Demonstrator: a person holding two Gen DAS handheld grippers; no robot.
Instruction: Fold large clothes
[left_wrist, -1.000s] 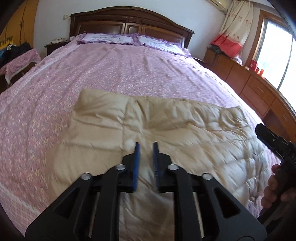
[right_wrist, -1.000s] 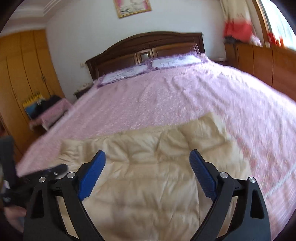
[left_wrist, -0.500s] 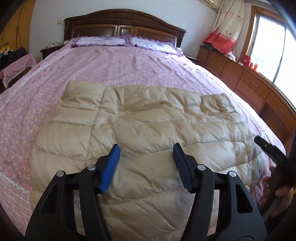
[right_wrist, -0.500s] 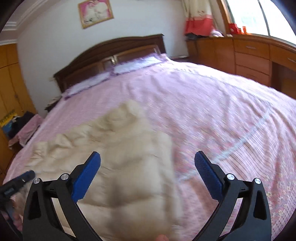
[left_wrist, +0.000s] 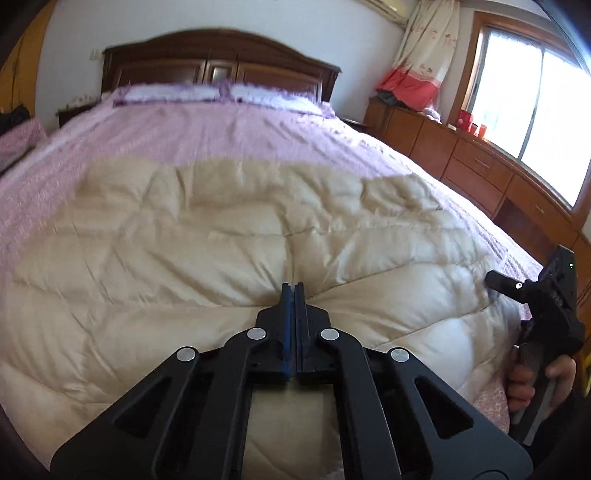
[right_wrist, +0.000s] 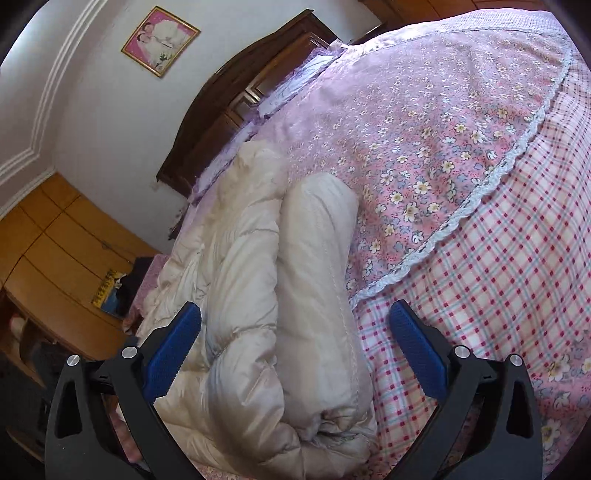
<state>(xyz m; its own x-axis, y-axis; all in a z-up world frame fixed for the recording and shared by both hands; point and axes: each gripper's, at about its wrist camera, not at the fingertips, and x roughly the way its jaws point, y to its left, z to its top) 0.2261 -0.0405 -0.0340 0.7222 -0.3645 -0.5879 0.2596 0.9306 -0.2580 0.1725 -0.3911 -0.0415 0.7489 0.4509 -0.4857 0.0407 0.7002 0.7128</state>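
Left claw (left_wrist: 293, 286) now closed, seemingly on jacket (left_wrist: 207, 236)

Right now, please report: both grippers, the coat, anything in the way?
Left gripper shut, pressed on coat. Right gripper open around coat's rolled edge. Coat on bed. Nothing in the way.

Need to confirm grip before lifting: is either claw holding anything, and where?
Left claw is shut, apparently pinching the beige padded coat at its near edge. Right claw is open, straddling its rolled end.
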